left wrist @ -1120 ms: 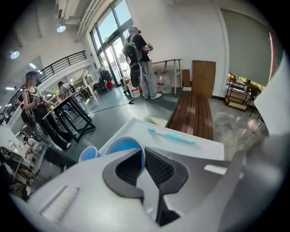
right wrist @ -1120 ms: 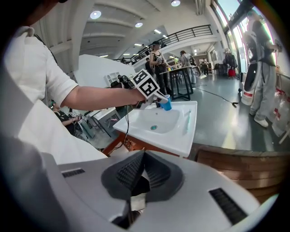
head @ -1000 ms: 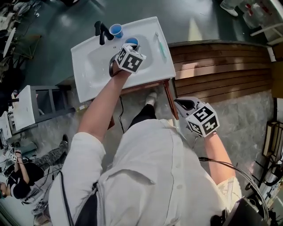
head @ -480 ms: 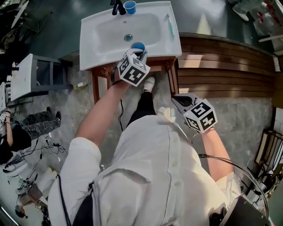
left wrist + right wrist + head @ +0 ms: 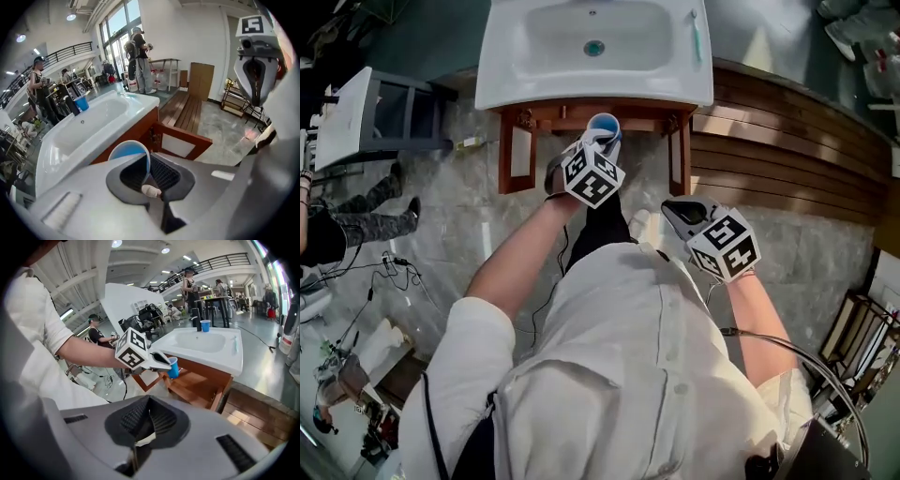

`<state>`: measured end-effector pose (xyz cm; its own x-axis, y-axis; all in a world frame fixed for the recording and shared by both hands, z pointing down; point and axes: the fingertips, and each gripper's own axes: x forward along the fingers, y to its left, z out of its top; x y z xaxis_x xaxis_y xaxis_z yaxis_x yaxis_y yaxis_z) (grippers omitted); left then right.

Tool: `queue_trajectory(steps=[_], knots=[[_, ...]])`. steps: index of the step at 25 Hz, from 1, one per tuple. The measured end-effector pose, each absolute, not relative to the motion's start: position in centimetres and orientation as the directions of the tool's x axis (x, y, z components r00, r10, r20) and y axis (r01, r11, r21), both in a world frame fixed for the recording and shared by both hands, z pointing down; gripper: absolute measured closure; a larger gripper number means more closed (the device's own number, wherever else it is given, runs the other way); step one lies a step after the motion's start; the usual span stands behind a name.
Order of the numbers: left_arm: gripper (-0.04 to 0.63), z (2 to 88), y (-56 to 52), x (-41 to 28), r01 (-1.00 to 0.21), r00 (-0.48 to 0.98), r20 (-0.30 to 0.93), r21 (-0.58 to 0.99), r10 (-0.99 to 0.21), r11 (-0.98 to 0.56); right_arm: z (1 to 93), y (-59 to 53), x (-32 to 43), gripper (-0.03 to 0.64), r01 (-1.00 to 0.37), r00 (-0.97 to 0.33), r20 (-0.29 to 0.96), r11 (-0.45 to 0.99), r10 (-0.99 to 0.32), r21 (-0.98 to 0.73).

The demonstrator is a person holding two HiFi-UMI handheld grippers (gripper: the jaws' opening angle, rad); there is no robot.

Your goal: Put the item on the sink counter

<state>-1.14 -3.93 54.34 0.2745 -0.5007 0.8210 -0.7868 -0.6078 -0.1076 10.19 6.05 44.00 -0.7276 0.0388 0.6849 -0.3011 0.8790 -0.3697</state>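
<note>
Cup [image 5: 603, 123], in the head view, hangs in the left gripper [image 5: 598, 142] just before the sink [image 5: 511, 80]. The left gripper view shows its wall pinched between the jaws. The right gripper view shows the right gripper [image 5: 148, 420] pressed together, empty, the cup well ahead.

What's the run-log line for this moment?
phase: holding, not placed | left gripper: shut on blue cup, in front of sink counter, off it | right gripper: shut, empty

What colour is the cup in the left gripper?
Blue. The cup shows best in the right gripper view.
</note>
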Motion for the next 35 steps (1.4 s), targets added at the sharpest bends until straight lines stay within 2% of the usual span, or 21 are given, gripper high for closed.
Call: queue_trajectory(steps=[11,20,27,35], knots=[[0.568,66.6,-4.1,-5.1,-0.795,0.231,0.841,-0.128,-0.490,-0.593,50.5,5.0,5.2,0.614,-0.179,-0.666,0.725,0.906,0.176,-0.384],[0.568,74.8,-6.3,-7.9,-0.737,0.196,0.839,-0.216,-0.507,-0.641,57.2,5.9,0.8,0.614,-0.093,-0.629,0.726,0.900,0.278,-0.425],[0.568,77.9,-10.4,-9.1,-0.665,0.194,0.820,-0.293,-0.538,-0.687,61.1,5.5,1.2,0.614,-0.066,-0.572,0.767,0.916,0.291,-0.397],[0.568,81.7,-13.9,-10.5,-0.657,0.190,0.804,-0.322,-0.563,-0.682,64.0,4.9,1.0,0.614,-0.063,-0.556,0.777,0.917,0.296,-0.394]])
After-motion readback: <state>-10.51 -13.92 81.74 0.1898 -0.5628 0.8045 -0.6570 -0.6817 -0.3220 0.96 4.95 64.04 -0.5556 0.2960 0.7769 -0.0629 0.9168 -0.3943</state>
